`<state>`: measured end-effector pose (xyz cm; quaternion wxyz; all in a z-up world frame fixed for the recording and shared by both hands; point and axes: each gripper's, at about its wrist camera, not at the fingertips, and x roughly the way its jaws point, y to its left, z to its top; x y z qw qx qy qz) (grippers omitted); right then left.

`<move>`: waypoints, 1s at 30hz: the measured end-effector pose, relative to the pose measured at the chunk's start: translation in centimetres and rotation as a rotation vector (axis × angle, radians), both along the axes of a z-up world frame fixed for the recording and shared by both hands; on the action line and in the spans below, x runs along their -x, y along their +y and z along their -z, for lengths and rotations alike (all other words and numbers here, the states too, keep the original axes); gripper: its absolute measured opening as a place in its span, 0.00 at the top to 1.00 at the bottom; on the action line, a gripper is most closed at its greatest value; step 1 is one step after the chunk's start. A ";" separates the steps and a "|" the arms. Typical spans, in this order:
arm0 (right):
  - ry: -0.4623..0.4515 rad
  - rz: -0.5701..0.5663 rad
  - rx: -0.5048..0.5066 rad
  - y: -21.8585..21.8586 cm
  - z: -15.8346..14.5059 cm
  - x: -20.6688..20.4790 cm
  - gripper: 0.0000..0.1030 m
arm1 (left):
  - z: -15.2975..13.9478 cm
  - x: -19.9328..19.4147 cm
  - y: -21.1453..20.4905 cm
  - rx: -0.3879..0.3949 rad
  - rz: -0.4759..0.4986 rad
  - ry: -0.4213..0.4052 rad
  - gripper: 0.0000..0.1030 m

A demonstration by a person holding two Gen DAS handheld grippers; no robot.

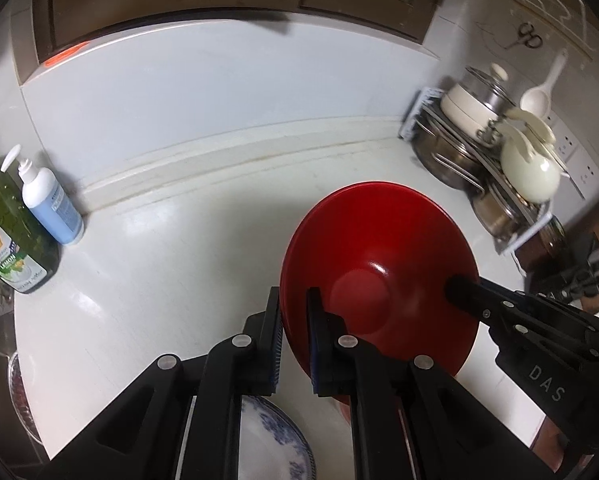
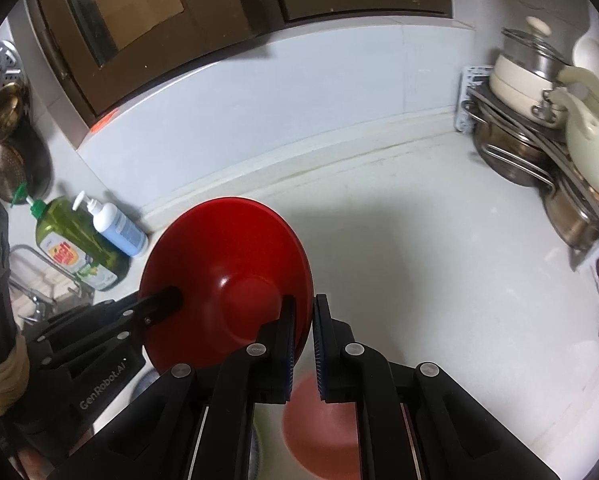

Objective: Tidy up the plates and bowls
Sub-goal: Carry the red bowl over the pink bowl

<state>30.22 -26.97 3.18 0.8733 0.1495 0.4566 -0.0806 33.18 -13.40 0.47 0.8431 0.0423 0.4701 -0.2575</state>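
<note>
A glossy red bowl (image 1: pixel 379 240) hangs tilted above the white counter (image 1: pixel 159 280), held by opposite sides of its rim. My left gripper (image 1: pixel 294 320) is shut on the near rim in the left wrist view, where my right gripper (image 1: pixel 461 289) clamps the far side. In the right wrist view the same red bowl (image 2: pixel 227 248) has my right gripper (image 2: pixel 304 320) shut on its right rim, and the left gripper (image 2: pixel 167 300) pinches its left edge. Below lie a blue-patterned plate (image 1: pixel 275 440) and a blurred pinkish-red dish (image 2: pixel 319 420).
A green dish-soap bottle (image 2: pixel 75 248) and a blue pump bottle (image 2: pixel 119 232) stand at the counter's back left, beside a sink tap (image 2: pixel 35 300). A rack of steel pots and cream cookware (image 2: pixel 539 140) fills the back right corner. Strainers (image 2: pixel 3 152) hang at the far left.
</note>
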 end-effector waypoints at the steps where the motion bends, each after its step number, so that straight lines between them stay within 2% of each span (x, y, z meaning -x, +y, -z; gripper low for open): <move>1: 0.005 0.004 -0.001 -0.1 0.1 0.6 0.90 | 0.1 0.6 -0.2 -0.001 0.006 -0.002 0.89; 9: 0.029 0.054 -0.038 -1.5 1.5 4.5 0.90 | 1.2 3.5 -1.5 -0.021 0.059 0.012 0.88; 16: 0.061 0.083 -0.034 -2.3 3.1 6.9 0.90 | 3.2 5.0 -2.5 -0.027 0.093 0.065 0.87; 30: 0.135 0.101 -0.087 -3.9 6.7 8.6 0.90 | 6.1 5.8 -4.1 -0.086 0.120 0.116 0.87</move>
